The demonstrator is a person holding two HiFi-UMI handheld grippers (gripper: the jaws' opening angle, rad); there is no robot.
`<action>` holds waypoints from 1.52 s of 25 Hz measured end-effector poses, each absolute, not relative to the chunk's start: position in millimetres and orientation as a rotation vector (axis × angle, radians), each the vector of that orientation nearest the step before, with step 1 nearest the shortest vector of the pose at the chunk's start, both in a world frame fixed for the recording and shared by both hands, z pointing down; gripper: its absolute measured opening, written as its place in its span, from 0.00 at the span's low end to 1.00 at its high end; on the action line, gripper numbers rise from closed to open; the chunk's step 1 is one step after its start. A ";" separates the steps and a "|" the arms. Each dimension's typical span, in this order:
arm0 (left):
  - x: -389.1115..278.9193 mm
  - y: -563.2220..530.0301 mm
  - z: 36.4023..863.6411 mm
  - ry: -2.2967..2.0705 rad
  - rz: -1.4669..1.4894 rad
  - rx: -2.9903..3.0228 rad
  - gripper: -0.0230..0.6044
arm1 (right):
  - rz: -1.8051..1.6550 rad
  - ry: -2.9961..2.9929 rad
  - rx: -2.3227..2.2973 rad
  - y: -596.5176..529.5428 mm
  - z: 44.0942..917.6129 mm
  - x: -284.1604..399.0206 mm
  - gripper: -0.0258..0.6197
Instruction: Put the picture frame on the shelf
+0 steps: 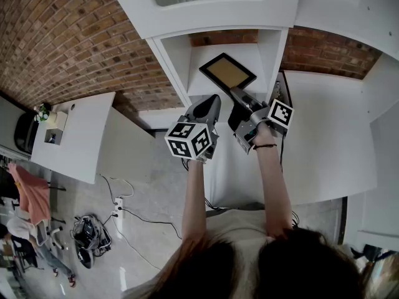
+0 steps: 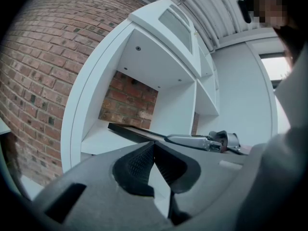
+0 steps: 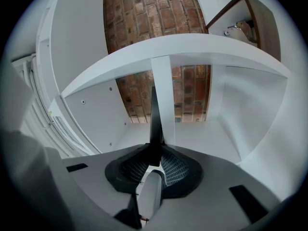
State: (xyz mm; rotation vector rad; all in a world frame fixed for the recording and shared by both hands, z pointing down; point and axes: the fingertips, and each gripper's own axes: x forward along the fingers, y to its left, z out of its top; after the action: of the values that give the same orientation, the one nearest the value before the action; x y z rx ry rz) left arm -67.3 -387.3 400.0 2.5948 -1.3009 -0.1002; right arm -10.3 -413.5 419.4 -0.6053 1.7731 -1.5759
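Note:
The picture frame [image 1: 228,71] is black-edged with a tan centre and hangs tilted inside the white shelf's open compartment [image 1: 257,58]. My right gripper [image 1: 239,96] is shut on the frame's near corner; in the right gripper view the frame [image 3: 155,121] runs edge-on straight up from between the jaws [image 3: 155,150]. My left gripper [image 1: 209,108] sits just left of the right one, below the compartment's front edge, shut with nothing in it [image 2: 154,150]. In the left gripper view the frame [image 2: 137,133] appears as a thin dark slab above the shelf floor, with the right gripper [image 2: 207,141] behind it.
The white shelf unit [image 1: 177,67] stands against a brick wall [image 1: 75,36], with a cabinet [image 1: 212,5] above the compartment. A white side panel [image 1: 330,142] lies to the right. A small white table [image 1: 75,136] with a plant stands left; cables [image 1: 118,204] lie on the floor.

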 end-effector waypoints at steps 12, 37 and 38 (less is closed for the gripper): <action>-66.4 -385.4 401.9 -1.290 -0.094 2.590 0.05 | -1.577 1.784 -0.633 -411.7 421.6 -10.0 0.15; -68.1 -381.8 398.4 -1.283 -0.105 2.594 0.05 | -1.582 1.762 -0.631 -411.1 421.6 -9.5 0.15; -68.1 -381.7 398.2 -1.283 -0.106 2.594 0.05 | -1.583 1.763 -0.628 -410.9 421.6 -9.9 0.15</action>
State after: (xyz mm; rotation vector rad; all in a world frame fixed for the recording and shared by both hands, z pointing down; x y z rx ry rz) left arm -68.1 -381.7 398.2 2.5936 -1.2826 -0.1056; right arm -9.9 -410.9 421.6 -0.6285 1.7631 -1.5825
